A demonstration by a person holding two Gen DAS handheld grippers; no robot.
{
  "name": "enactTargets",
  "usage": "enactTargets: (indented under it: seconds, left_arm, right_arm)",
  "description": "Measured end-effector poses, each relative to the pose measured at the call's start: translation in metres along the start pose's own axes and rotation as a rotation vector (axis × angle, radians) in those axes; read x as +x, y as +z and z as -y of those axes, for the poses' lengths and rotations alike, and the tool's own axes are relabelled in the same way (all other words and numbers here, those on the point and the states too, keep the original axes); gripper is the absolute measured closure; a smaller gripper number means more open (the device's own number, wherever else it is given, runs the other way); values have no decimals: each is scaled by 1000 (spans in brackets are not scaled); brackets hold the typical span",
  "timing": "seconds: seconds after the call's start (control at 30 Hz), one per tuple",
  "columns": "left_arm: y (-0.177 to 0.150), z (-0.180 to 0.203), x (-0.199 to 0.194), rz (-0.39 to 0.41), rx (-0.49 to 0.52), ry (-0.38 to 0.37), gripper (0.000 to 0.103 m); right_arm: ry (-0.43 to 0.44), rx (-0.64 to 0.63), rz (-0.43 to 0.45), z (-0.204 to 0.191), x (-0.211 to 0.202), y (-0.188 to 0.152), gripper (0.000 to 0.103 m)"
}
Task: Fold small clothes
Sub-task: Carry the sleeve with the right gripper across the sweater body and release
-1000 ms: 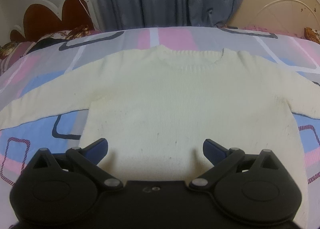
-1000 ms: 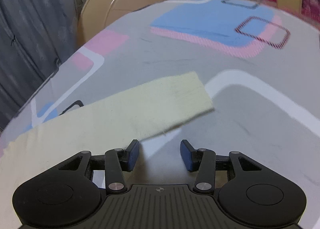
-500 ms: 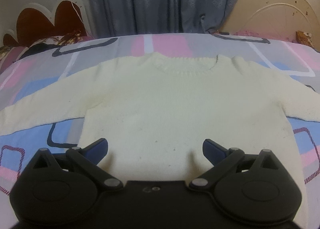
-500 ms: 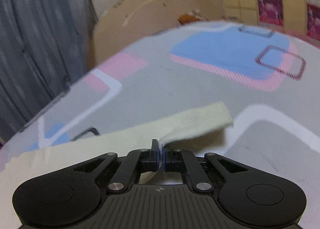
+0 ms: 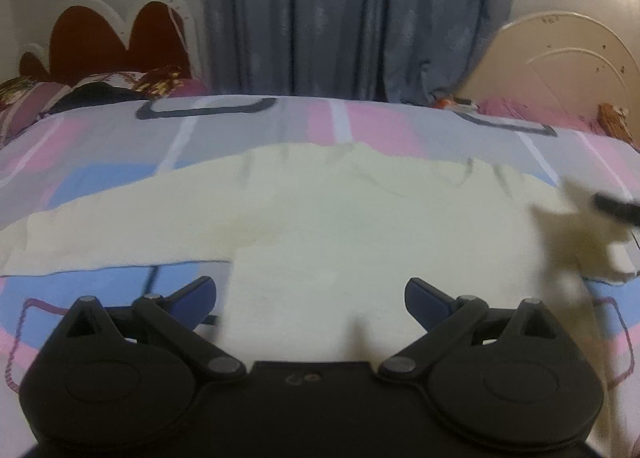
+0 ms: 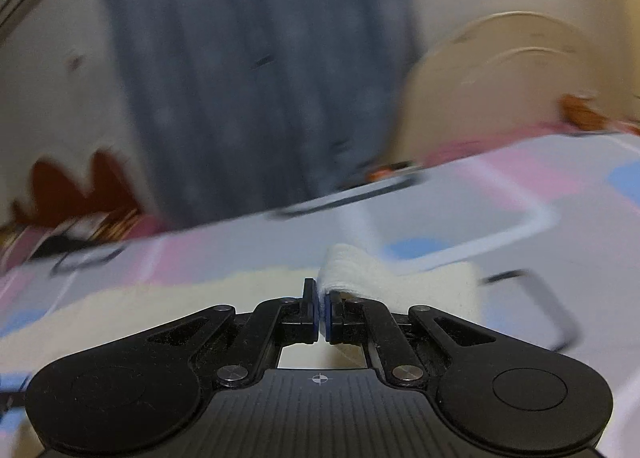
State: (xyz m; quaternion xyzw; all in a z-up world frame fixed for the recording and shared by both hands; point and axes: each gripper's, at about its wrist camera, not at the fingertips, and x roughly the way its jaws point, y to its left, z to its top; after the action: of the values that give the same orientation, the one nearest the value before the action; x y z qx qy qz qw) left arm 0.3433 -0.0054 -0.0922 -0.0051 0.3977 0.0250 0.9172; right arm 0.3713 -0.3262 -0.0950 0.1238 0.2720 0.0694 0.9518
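Cream knit sweater [image 5: 340,225] is spread flat on the pastel patchwork bedspread [image 5: 120,145], just ahead of the left gripper [image 5: 310,294], whose fingers are spread wide on nothing. One sleeve cuff [image 6: 360,278] is pinched between the clenched fingers of the right gripper [image 6: 321,316]. Only a thin edge seems held, so the cuff could probably get yanked free if swung fast, or the body dragged crooked.

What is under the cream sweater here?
The cream sweater lies on a patterned bedsheet. The sheet beneath it is covered. The right gripper pinches its lifted sleeve.
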Motion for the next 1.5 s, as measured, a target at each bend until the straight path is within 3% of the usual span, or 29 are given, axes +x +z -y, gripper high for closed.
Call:
enactTargets:
  seconds: [0.17, 0.23, 0.3, 0.37, 0.4, 0.6, 0.73, 0.87, 1.03, 1.13, 1.27, 1.3, 1.37, 1.4, 1.5]
  left_arm:
    - [5, -26, 11, -4, -40, -21, 3]
    - [5, -32, 17, -12, -57, -38, 3]
    - [5, -37, 21, -20, -69, -54, 3]
    - [3, -41, 24, -22, -68, -62, 3]
    - [2, -42, 25, -19, -67, -61, 3]
    - [-2, -46, 28, -17, -49, -71, 3]
    - [-6, -27, 26, -6, 31, -147, 3]
    - [-10, 6, 25, 15, 120, -227, 3]
    - [-15, 49, 30, 12, 202, -277, 4]
    - [-23, 74, 38, 27, 259, -276, 4]
    - [-29, 96, 52, 66, 310, -227, 7]
    - [-29, 97, 57, 70, 310, -230, 9]
    - [-28, 99, 66, 58, 302, -230, 27]
    - [-28, 97, 71, 48, 296, -251, 43]
    - [-28, 94, 79, 63, 266, -271, 45]
  right_arm:
    - [115, -113, -118, -80, 42, -29, 100]
    - [125, -169, -137, -105, 50, -38, 99]
    - [149, -211, -151, -122, 53, -47, 83]
    - [183, -214, -159, -130, 54, -52, 45]
    - [196, -228, -155, -137, 51, -56, 43]
    - [257, -381, -186, -155, 42, -71, 43]
    - [201, -255, -164, -128, 31, -64, 43]
    - [187, -306, -180, -111, 12, -63, 43]
    - [60, -223, -152, -67, -12, -63, 43]
    - [-23, -172, -172, -40, -17, -66, 43]
    - [-69, -127, -184, -18, -25, -71, 43]
    - [-76, -123, -184, -15, -25, -72, 43]
    - [-85, -93, -189, -7, -27, -74, 43]
    - [-85, -77, -189, -4, -28, -73, 43]
    - [-88, -57, -183, 3, -30, -74, 43]
